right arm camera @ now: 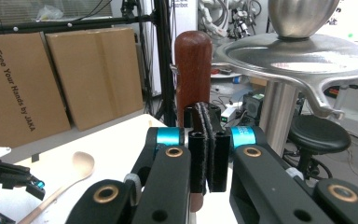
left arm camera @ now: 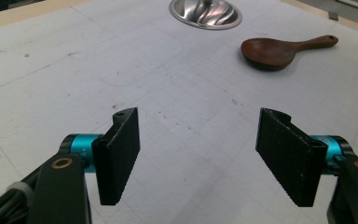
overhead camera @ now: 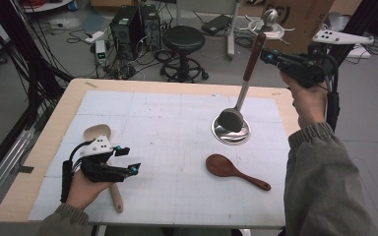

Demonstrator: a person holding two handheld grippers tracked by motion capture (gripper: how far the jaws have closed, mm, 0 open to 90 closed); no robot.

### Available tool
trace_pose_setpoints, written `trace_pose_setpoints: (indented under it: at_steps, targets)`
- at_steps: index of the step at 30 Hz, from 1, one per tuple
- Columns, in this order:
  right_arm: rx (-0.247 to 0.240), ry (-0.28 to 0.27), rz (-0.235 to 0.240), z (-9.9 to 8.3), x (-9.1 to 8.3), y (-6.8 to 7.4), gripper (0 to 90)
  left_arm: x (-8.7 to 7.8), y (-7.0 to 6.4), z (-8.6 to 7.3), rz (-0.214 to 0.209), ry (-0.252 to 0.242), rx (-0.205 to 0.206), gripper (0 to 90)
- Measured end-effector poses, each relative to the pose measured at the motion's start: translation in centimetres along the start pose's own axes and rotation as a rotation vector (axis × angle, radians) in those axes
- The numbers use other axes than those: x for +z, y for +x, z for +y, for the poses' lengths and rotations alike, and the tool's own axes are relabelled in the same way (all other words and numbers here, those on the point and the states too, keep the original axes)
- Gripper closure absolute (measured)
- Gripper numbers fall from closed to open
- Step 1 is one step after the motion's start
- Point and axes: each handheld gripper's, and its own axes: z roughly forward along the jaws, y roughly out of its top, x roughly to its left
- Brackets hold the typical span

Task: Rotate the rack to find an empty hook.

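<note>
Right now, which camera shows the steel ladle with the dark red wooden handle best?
The high view: the whole steel ladle with the dark red wooden handle shows, bowl over the steel dish, clamped by the right gripper. The right gripper view shows the handle.

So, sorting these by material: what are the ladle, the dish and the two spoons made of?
Ladle: shiny metal bowl and shaft, brown handle, likely wood. Dish: polished metal, mirror-like. Dark spoon: reddish-brown, smooth, probably wood. Pale spoon: light, matte, probably unfinished wood.

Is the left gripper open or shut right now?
Open. The left gripper has its jaws spread wide with bare table between them, holding nothing.
</note>
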Motion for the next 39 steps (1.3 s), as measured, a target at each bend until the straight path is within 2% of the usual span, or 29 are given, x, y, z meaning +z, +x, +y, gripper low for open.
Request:
trace_pose_setpoints:
  at_steps: [15, 39]
  targets:
    - [-0.006, -0.019, -0.013, 0.1, 0.4, 0.5, 89.4, 0.0, 0.1, 0.0, 0.004, -0.001, -0.006, 30.9]
    - [-0.026, -0.011, -0.013, 0.3, 1.3, 1.1, 89.5, 0.1, 0.1, 0.0, 0.009, 0.009, 0.003, 30.8]
